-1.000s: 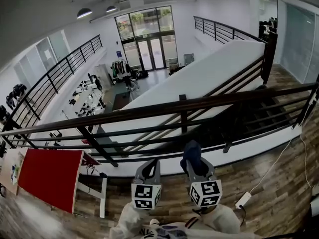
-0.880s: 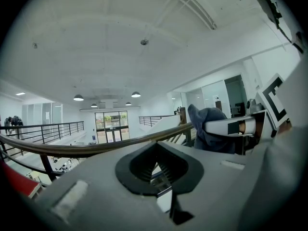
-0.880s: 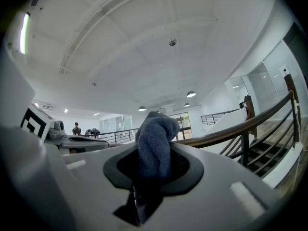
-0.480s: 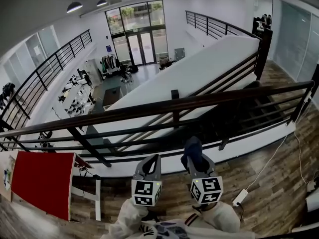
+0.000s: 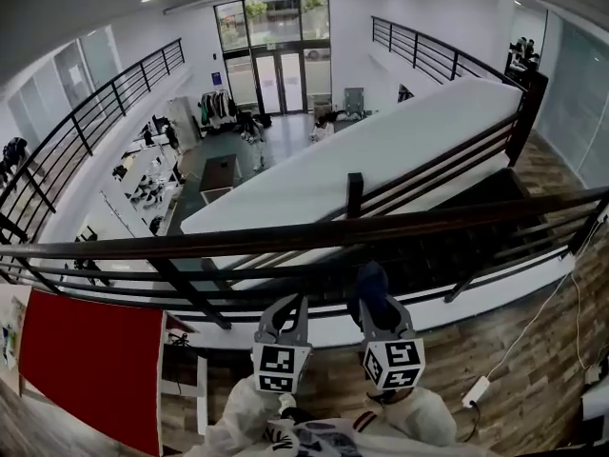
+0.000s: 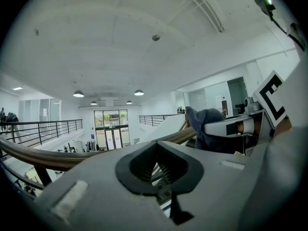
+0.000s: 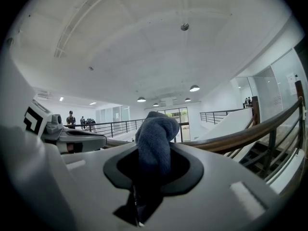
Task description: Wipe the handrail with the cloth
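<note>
A dark wooden handrail [image 5: 285,237] crosses the head view from left to right, on top of a black metal balustrade. Both grippers sit just below it, side by side at the bottom centre. My right gripper [image 5: 373,303] is shut on a blue-grey cloth [image 5: 369,286], which stands bunched up out of the jaws [image 7: 156,134] and reaches almost to the lower rails. The handrail [image 7: 250,134] curves past on the right in the right gripper view. My left gripper [image 5: 288,310] is shut with nothing in it [image 6: 159,165]. From it I see the cloth [image 6: 202,129] to the right.
Beyond the balustrade is a drop to a lower floor with desks and a white stair wall. A rail post [image 5: 355,193] stands at the centre. A red panel [image 5: 86,369] lies lower left. On the wooden floor at the right is a white power strip [image 5: 478,391] with its cable.
The head view has shifted, and the handrail now sits lower in it and closer to the grippers. Both grippers hold the same pose, with the cloth still gripped.
</note>
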A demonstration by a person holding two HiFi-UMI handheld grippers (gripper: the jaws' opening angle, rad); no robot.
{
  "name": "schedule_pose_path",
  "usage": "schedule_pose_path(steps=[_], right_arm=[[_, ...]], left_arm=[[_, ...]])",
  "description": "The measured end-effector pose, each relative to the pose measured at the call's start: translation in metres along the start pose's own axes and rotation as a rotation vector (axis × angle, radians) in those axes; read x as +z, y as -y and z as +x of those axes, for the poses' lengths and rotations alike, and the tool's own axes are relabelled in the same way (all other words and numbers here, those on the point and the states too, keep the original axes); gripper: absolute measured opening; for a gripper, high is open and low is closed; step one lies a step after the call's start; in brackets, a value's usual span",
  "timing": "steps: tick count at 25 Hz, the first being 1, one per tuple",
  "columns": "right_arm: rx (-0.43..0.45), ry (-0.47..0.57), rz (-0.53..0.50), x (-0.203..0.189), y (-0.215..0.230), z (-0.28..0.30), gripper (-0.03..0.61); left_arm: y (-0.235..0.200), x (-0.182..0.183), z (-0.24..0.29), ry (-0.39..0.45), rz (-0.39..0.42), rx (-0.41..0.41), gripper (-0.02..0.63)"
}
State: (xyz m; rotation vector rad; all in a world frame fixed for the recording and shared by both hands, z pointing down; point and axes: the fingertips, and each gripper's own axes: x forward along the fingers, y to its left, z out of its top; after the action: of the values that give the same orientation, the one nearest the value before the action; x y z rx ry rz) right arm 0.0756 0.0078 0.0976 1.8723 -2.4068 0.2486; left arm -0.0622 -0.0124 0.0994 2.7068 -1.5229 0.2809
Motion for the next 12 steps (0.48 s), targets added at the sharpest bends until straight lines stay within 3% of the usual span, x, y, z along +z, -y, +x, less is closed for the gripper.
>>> schedule_pose_path(steps=[7, 12], right_arm=[[0.112, -0.048, -0.03, -0.01, -0.108, 0.111, 0.092], [0.203, -0.089, -0.052, -0.021, -0.174, 0.158, 0.092]], left_arm=[[-0.135, -0.028, -0.001, -0.034, -0.032, 0.081, 0.002], [-0.21, -0.048, -0.018, -0.057, -0.079, 0.171, 0.002]])
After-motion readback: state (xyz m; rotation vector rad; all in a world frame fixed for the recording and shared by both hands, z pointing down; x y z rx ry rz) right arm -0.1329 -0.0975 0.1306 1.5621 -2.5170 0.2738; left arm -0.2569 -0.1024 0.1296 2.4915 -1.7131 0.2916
